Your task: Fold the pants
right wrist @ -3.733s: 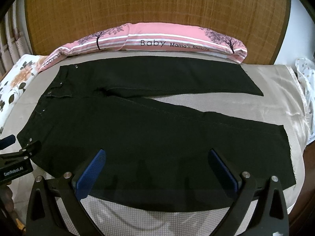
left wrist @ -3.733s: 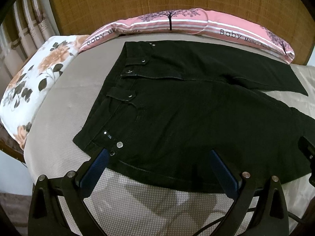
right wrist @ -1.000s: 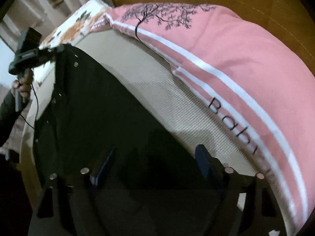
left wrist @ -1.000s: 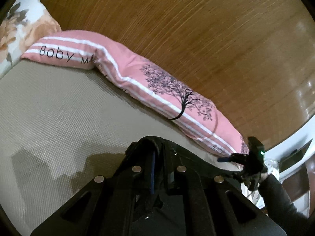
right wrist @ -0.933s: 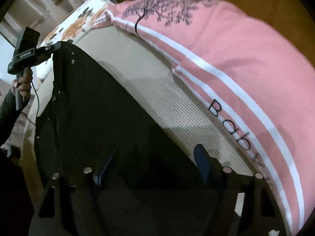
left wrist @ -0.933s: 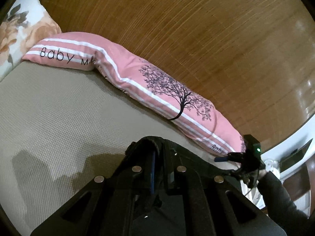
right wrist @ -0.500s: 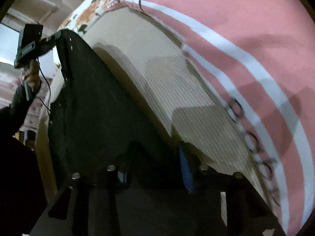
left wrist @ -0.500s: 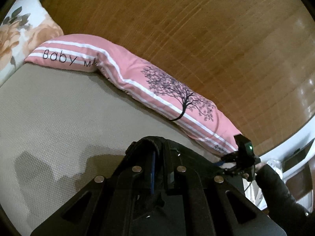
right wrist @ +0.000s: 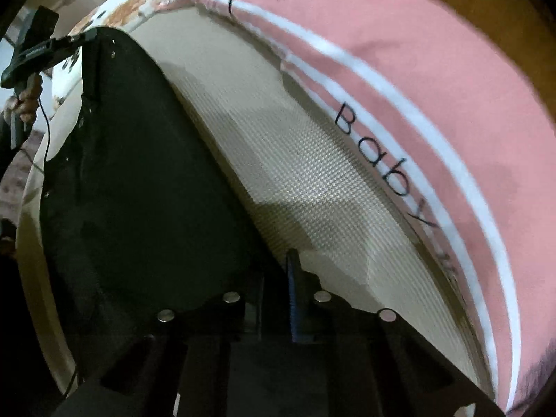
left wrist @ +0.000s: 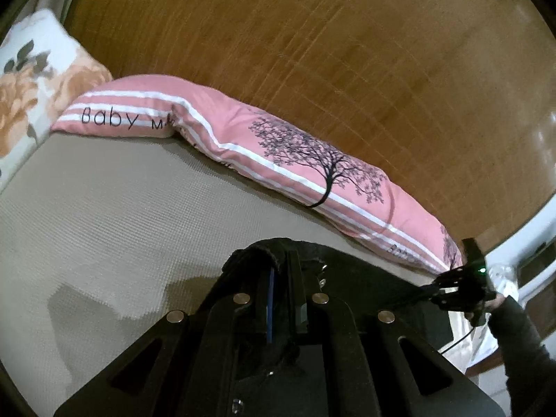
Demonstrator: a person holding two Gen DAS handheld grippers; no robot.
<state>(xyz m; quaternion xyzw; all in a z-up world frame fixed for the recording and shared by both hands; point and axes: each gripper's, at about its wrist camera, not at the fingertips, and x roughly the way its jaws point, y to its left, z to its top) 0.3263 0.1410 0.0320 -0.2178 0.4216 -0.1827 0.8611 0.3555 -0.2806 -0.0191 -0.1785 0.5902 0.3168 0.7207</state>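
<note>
- Left wrist view: left gripper (left wrist: 281, 271) clamped on the black pants (left wrist: 347, 271) waistband over the bed (left wrist: 104, 215).
- Right gripper (right wrist: 278, 278) jaws just closed, pinching the pants edge beside the pink pillow (right wrist: 434, 87).

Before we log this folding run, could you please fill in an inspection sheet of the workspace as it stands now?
Surface: beige textured mattress cover, bare between the pants and the pillows.
Job's things: black pants lie spread on the mattress, one end at each gripper.
Clutter: pink "Baby" bolster pillow along the headboard; floral pillow at the corner.
Grippers: left gripper shut on the pants' studded waist end; right gripper has just been closing and is shut on the pants' edge.
Cables: thin black cable hangs from the left gripper's handle.
Surroundings: woven wooden headboard; person's dark sleeve.
</note>
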